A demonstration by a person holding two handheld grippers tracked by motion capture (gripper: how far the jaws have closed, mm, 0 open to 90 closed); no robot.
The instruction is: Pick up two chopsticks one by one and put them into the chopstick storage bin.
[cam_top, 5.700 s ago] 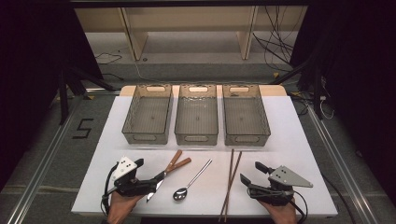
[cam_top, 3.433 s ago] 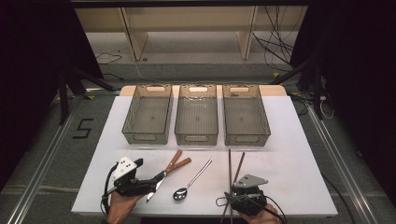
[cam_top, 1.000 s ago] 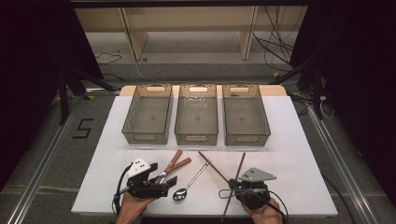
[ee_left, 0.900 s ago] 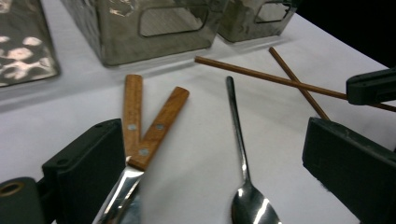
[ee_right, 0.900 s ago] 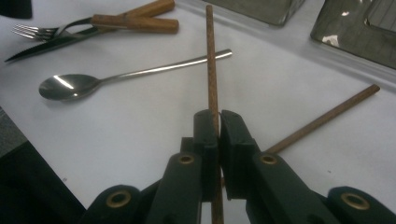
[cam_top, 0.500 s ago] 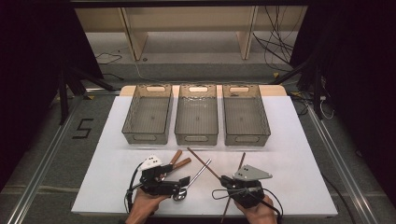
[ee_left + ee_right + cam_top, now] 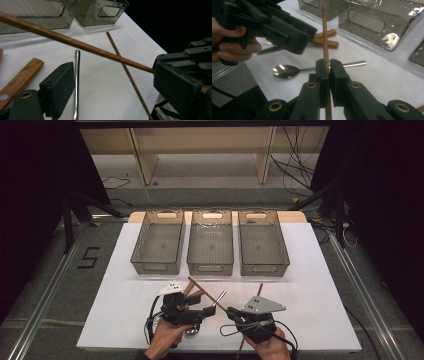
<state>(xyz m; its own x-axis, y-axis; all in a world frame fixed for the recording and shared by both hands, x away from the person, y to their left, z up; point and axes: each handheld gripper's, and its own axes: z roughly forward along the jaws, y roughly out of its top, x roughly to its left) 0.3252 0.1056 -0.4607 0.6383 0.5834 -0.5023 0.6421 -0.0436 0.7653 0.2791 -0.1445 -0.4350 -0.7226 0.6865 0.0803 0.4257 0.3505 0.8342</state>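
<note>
Right gripper (image 7: 234,313): jaws clamped on one thin brown wooden chopstick (image 7: 206,292), lifted off the white worktop (image 7: 310,285), tip angled up-left toward the bins. Left gripper (image 7: 201,312): jaws have just been closing but remain wide, nothing pinched; the steel spoon's handle (image 7: 76,82) lies on the worktop between them.

Step, as I read it: sorting cutlery; chopstick is picked, spoon pick is in progress. Next: left finishes closing on the spoon handle; right carries the chopstick to a bin and drops it lengthwise.

Count: three clear plastic bins (image 7: 210,242), all empty; two chopsticks, the second (image 7: 128,75) flat on the worktop; one spoon; one wooden-handled utensil (image 7: 18,80).
</note>
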